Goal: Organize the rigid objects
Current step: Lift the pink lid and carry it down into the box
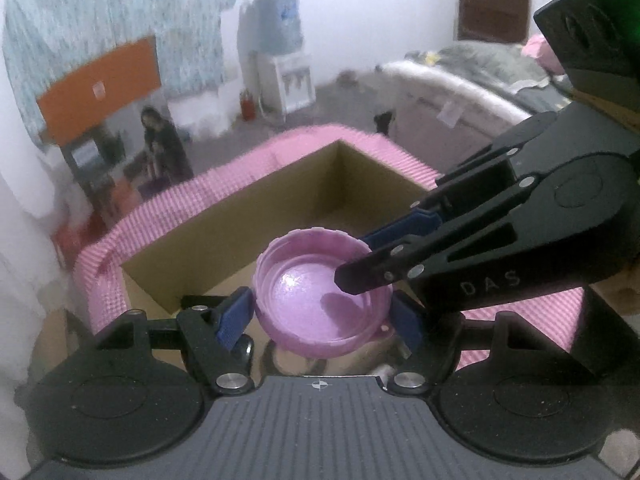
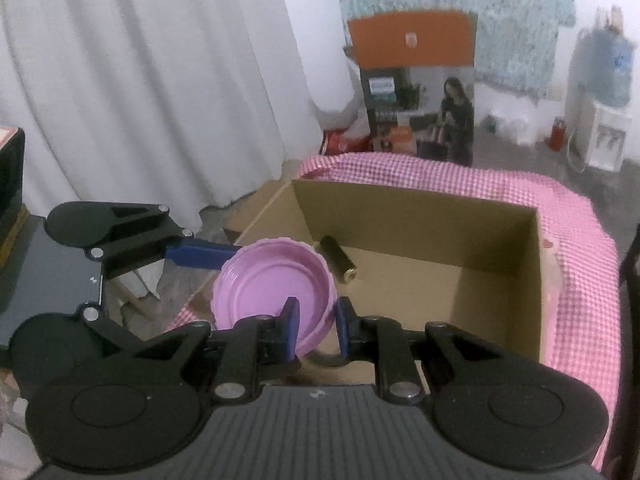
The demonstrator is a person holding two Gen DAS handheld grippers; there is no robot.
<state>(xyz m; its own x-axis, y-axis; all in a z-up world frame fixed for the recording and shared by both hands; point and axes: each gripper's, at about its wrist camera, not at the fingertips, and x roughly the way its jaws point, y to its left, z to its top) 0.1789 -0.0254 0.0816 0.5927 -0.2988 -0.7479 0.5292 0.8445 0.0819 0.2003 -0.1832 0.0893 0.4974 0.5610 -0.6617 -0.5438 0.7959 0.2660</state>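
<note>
Cylinder [image 2: 338, 258] near end hidden behind lid [image 2: 272, 284]
</note>
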